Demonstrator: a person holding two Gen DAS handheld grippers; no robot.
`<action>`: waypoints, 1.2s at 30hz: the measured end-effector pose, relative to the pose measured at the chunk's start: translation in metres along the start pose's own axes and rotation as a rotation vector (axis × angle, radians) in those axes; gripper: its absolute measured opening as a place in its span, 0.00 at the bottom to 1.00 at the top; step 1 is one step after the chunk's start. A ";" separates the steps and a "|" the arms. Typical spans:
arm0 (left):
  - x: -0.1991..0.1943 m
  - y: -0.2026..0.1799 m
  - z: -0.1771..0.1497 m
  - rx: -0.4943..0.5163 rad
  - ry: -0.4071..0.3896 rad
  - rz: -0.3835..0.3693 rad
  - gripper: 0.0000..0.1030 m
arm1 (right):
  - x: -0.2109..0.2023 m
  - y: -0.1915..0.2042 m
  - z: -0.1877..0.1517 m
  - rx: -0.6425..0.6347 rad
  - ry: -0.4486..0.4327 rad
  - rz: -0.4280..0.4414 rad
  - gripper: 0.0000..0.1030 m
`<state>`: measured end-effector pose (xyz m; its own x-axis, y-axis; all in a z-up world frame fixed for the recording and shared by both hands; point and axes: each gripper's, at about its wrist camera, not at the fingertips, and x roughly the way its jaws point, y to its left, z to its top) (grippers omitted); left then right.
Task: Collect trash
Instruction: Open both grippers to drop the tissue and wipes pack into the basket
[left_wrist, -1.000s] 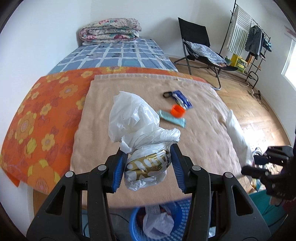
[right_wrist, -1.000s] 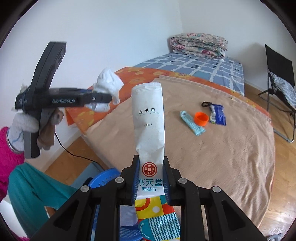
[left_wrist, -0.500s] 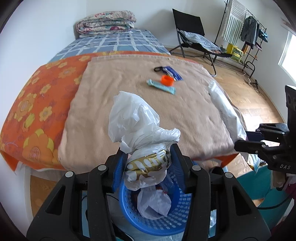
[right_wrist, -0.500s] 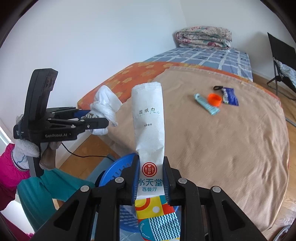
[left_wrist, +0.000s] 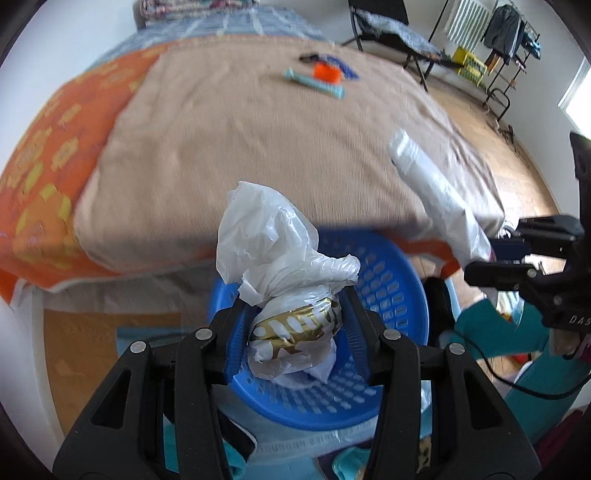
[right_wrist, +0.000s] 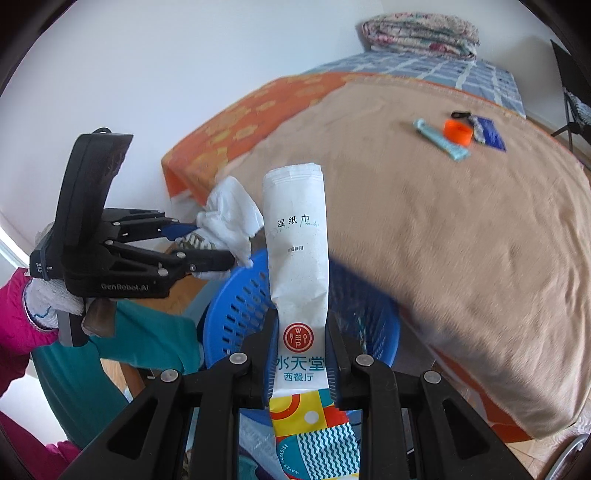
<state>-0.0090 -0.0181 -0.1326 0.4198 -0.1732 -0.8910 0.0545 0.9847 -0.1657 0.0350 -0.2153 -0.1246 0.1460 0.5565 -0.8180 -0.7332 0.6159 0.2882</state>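
The left hand-held gripper (left_wrist: 295, 325), clamped on a knotted plastic bag (left_wrist: 284, 266), hangs directly over the blue basket (left_wrist: 391, 280). The right hand-held gripper (right_wrist: 301, 354) pinches a wet-wipe packet (right_wrist: 297, 258), long axis upright, above the basket's rim beside it.

1. A white wet-wipe packet (right_wrist: 298, 266), clamped upright in the right gripper (right_wrist: 300, 363), carries the characters "湿纸巾" near its middle, with a smaller line beneath too fine to read.
2. Lower on the packet, a red round emblem shows the letters "W" and "P", above "水天堂" and "西餐厅" in blue.
3. Its colourful bottom panel bears "WATER PARADISE" along the edge.
4. The left gripper (right_wrist: 207, 245) body reads "GenRobot.AI" in the right wrist view.
5. In the left wrist view, "DAS" shows on the other gripper's black housing.
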 end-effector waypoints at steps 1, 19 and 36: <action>0.003 -0.001 -0.003 0.004 0.010 0.001 0.46 | 0.003 0.000 -0.002 0.003 0.010 0.003 0.21; 0.035 -0.009 -0.035 0.007 0.149 -0.055 0.46 | 0.048 -0.003 -0.006 0.047 0.160 0.074 0.21; 0.036 -0.005 -0.036 -0.024 0.150 -0.073 0.52 | 0.058 0.001 -0.006 0.056 0.153 0.065 0.29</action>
<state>-0.0268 -0.0299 -0.1787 0.2749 -0.2471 -0.9292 0.0578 0.9689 -0.2405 0.0389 -0.1858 -0.1743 -0.0058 0.5074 -0.8617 -0.6989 0.6142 0.3664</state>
